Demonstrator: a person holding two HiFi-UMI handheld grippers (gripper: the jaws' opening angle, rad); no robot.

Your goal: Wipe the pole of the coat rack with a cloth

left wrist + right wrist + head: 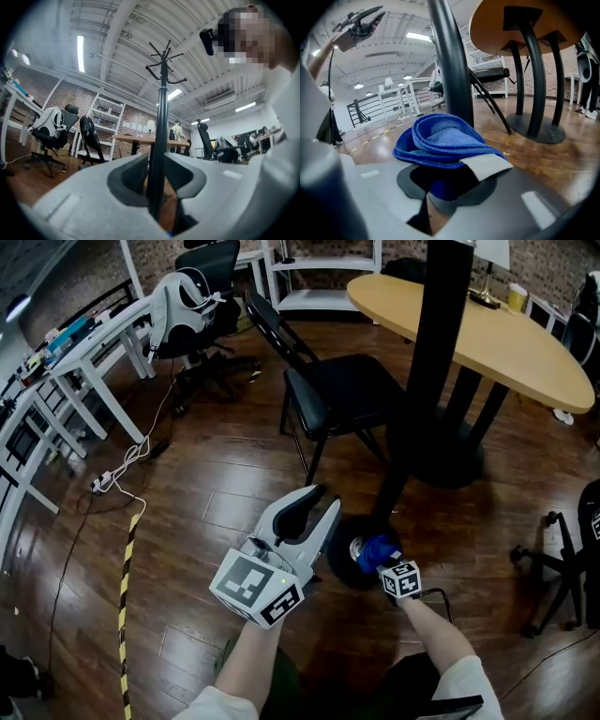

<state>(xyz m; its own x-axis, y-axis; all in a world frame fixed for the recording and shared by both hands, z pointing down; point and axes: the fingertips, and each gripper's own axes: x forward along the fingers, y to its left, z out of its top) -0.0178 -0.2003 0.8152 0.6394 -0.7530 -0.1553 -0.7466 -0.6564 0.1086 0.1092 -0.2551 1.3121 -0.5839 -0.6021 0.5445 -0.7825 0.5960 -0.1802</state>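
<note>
at the coat rack's round base [343,570], right gripper [447,180] clamps the folded blue cloth [440,140] by the pole [449,61]; left gripper [157,174] gapes empty. risk: loosely pinched folds slipping free mid-stroke.

Head view: moderate, even indoor light with no hard shadows. The wooden floor [216,484] carries a soft sheen and darkens under the chair [342,395] and the table [487,334]. The black pole [431,362] shows almost no surface detail. Straight lines bow towards the edges.

Left tool view: circular fisheye frame with black corners. The ceiling strip lights [80,52] burn out to white, and the pole reads as a dark silhouette against them. The left tool [156,173], close to the lens, is out of focus.

Right tool view: same circular frame. Overhead lights put a sheen on the floor. The cloth [440,140] is fairly sharp and evenly lit, with deep shadow beneath it. The body of the right tool [447,180] is blurred in the foreground.
</note>
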